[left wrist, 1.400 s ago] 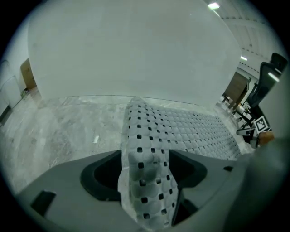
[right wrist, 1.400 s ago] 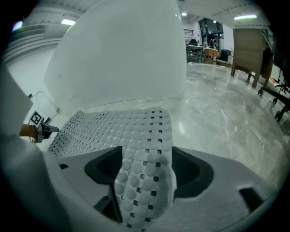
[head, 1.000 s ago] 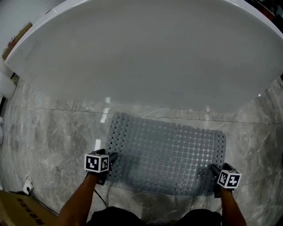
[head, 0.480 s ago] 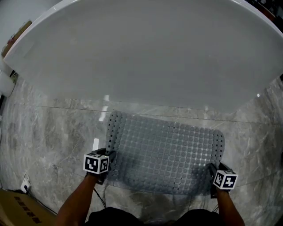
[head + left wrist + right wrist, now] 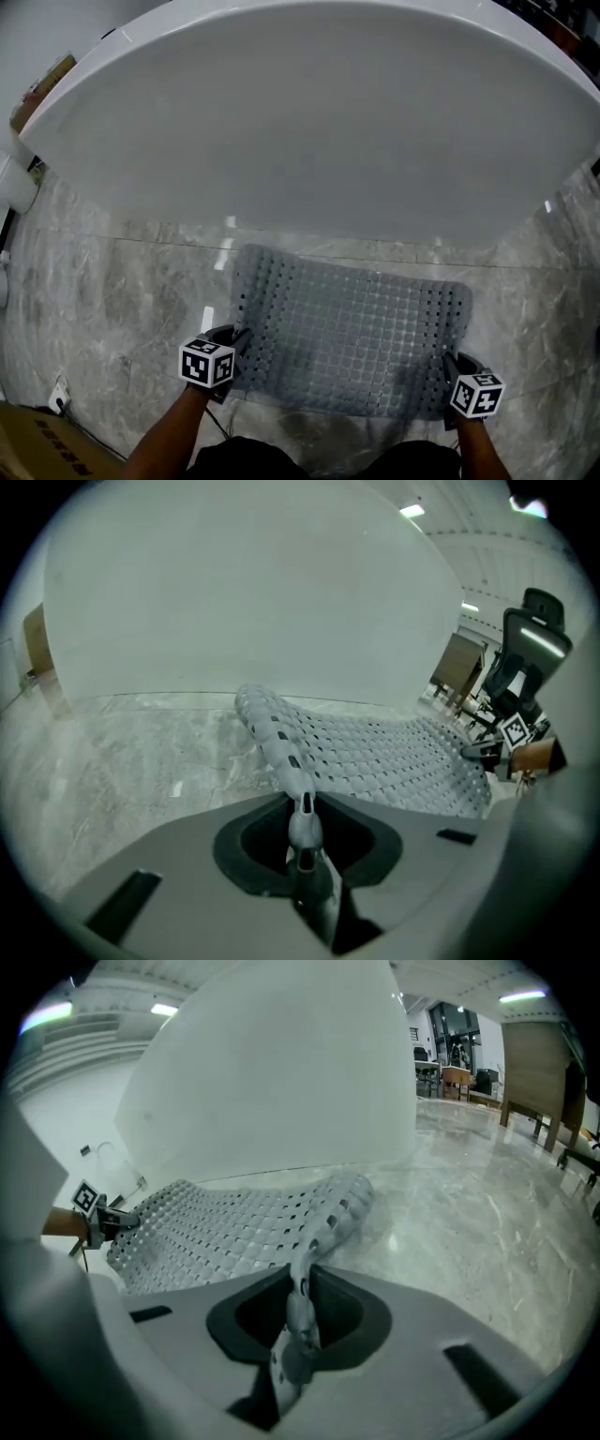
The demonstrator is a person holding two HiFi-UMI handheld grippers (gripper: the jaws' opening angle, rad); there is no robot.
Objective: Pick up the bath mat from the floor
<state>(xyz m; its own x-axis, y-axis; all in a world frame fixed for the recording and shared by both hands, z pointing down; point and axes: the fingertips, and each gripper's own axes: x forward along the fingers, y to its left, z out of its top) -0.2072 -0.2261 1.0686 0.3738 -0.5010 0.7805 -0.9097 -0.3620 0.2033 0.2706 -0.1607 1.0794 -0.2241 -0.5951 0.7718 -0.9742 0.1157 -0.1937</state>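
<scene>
1. On the grey marble floor [image 5: 112, 291], just in front of the white bathtub [image 5: 309, 122]: bath mat [image 5: 352, 342], grey and perforated, with its long side parallel to the tub wall.
2. Left tool [image 5: 236, 349] is at the mat's near-left corner and right tool [image 5: 450, 373] is at the near-right corner. Both come in from the person's side with the marker cubes on top.
3. Left gripper view: jaws are narrow and closing, with the mat's edge pinched between the pads. The mat's short left edge runs up out of the jaws and away toward the tub.
4. Right gripper view: mirrored, with jaws narrow and closing and the mat corner squeezed between them. A bit of folded rim sticks out below the pads.
5. Both near corners are bent up off the floor into the jaws. The far side lies low by the foot of the tub. Can't tell whether the middle touches the floor.
6. A bare forearm [image 5: 169, 436] is behind the left tool. A cardboard box [image 5: 37, 455] sits at the lower left of the head view, well apart from the mat.
</scene>
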